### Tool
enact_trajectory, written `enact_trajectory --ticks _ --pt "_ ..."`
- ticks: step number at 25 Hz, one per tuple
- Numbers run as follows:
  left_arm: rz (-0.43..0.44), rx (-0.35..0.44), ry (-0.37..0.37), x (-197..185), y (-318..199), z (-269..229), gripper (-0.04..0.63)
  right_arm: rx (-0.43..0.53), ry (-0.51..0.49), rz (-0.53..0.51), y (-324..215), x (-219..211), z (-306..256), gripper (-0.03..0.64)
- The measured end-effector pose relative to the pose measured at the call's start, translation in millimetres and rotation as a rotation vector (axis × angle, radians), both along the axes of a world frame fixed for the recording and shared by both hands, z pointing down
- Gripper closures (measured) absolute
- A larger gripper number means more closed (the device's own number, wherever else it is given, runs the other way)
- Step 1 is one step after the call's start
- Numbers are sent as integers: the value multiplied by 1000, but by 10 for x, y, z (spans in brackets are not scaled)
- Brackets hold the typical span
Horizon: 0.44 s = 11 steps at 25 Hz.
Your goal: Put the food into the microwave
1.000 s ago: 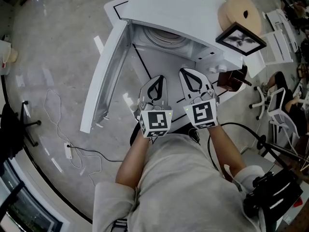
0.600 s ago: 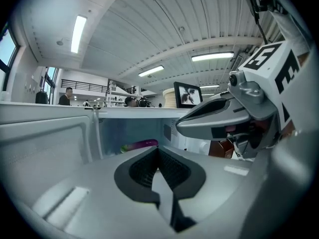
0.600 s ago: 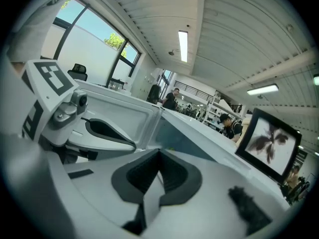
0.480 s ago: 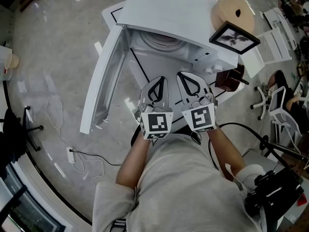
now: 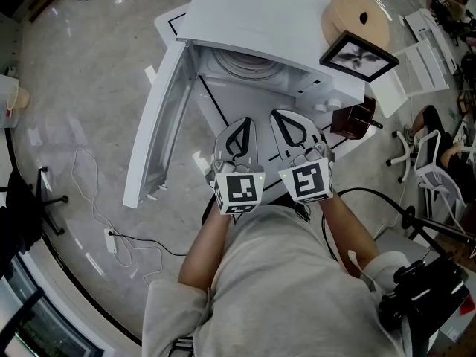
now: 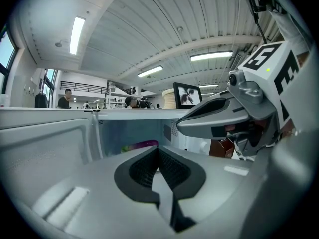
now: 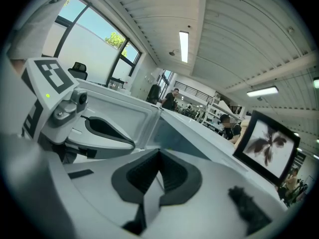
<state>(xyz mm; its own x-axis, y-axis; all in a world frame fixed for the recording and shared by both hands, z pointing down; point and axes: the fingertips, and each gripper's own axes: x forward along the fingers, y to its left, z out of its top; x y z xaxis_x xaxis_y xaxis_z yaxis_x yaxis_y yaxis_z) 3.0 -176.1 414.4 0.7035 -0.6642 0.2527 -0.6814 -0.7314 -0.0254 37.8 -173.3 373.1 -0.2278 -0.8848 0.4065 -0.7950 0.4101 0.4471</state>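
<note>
Left gripper (image 5: 245,120) and right gripper (image 5: 285,114) sit pinched shut, empty. The colourful food (image 6: 137,145) inside the microwave (image 5: 260,13) looks light and soft. I'd pinch it gently by its edge.

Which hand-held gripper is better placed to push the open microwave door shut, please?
Probably the left hand-held gripper: the open door hangs on its side, nearer to it than to the right hand-held gripper. Both are shut and empty.

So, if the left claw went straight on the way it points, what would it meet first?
The left claw points into the open white microwave; the way looks free until a purple-and-green item inside, though depth is unclear.
</note>
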Motion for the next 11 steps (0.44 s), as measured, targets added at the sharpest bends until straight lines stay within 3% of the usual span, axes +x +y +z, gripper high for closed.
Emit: enact_trajectory --ticks 11 --pt "-2 -1 -5 -3 -18 26 588 0 -7 -16 -28 -39 29 607"
